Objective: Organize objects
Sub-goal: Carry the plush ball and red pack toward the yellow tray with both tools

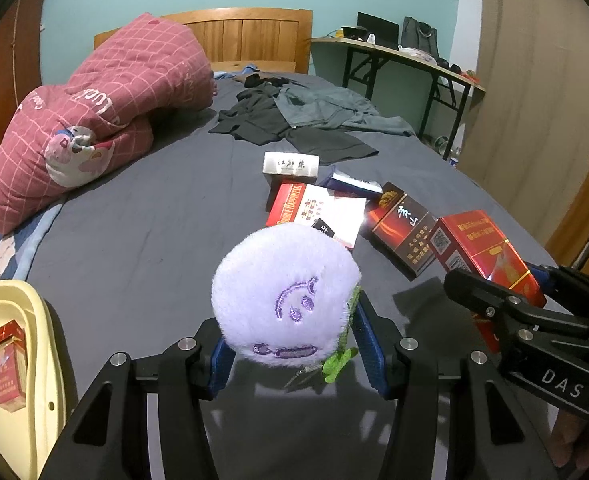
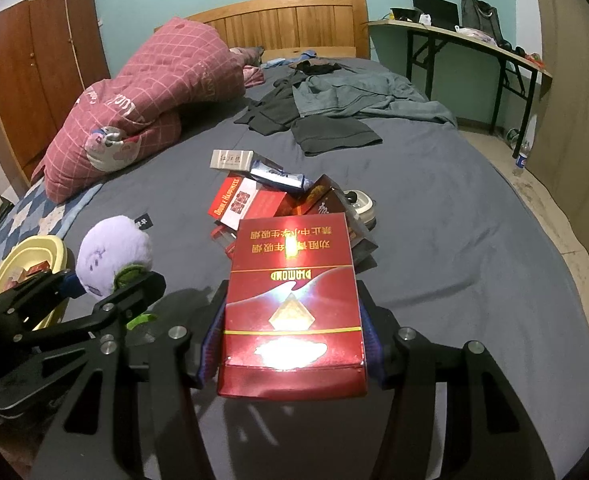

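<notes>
Pointing down at a slant over the bed, the left gripper [image 1: 290, 356] has its blue pads pressed to either side of a round lilac plush toy [image 1: 284, 292] with a stitched face, its jaws about half spread. Just beside it at three o'clock, the right gripper [image 2: 292, 344] is angled the same way and clamps a red cigarette pack [image 2: 294, 304] by its side edges, held upright and clear of the grey sheet [image 1: 142, 220]. At twelve o'clock from both lies a loose pile of packs [image 1: 318, 208], red, brown and silver, touching and overlapping. Farther off are dark clothes [image 1: 294, 120], a folded pink quilt [image 1: 106, 112] at ten o'clock, the wooden headboard [image 1: 250, 32], and a desk [image 1: 398, 56] at two o'clock against a teal wall. A cream tray [image 1: 38, 360] at eight o'clock shows red packs inside in the left view. Only the right view shows a brown wardrobe [image 2: 42, 68] and a small round tin [image 2: 360, 202] behind the pile.
</notes>
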A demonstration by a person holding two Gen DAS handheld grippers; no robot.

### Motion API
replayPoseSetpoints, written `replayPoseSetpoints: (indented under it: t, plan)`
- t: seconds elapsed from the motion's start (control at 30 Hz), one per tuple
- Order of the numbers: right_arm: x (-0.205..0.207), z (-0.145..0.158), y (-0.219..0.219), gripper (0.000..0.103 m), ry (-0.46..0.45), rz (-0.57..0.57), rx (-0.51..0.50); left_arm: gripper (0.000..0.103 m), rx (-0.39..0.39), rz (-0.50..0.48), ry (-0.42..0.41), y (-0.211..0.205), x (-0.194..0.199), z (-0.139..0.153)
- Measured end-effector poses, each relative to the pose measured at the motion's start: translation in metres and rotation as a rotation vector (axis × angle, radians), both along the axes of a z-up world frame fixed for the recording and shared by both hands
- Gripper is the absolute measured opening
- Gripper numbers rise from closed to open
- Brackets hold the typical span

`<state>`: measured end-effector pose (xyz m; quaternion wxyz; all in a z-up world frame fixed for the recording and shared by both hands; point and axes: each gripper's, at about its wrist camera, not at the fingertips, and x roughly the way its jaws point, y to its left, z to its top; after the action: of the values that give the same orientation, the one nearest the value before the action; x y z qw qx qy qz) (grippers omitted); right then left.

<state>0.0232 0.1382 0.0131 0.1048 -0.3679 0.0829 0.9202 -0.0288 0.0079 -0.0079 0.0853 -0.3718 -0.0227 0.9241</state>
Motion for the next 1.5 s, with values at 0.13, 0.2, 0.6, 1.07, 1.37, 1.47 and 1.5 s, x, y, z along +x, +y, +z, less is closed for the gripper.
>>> replayPoseSetpoints:
  t: [0.13,0.2,0.6,1.07,1.37,1.47,1.5]
  plan:
    - [0.000,0.000,0.000,0.058,-0.001,0.003,0.000,0.052,0.000,0.003,-0.003,-0.001,-0.001,-0.001]
    - [-0.001,0.000,0.000,0.058,-0.002,0.004,-0.002,0.052,0.006,0.014,0.000,-0.003,-0.002,-0.002]
    - [-0.002,0.000,0.000,0.058,-0.010,0.011,0.002,0.052,-0.005,0.052,0.013,-0.023,0.007,0.006]
    - [-0.006,0.021,-0.035,0.058,0.026,0.111,-0.020,0.052,-0.007,0.237,0.019,-0.106,0.053,0.036]
    - [-0.014,0.036,-0.087,0.058,0.022,0.217,-0.004,0.053,-0.057,0.306,0.065,-0.165,0.100,0.060]
    - [-0.021,0.039,-0.116,0.058,0.018,0.272,0.027,0.053,-0.066,0.351,0.066,-0.196,0.117,0.060]
    - [-0.024,0.039,-0.127,0.058,0.015,0.290,0.017,0.053,-0.067,0.365,0.062,-0.206,0.121,0.060]
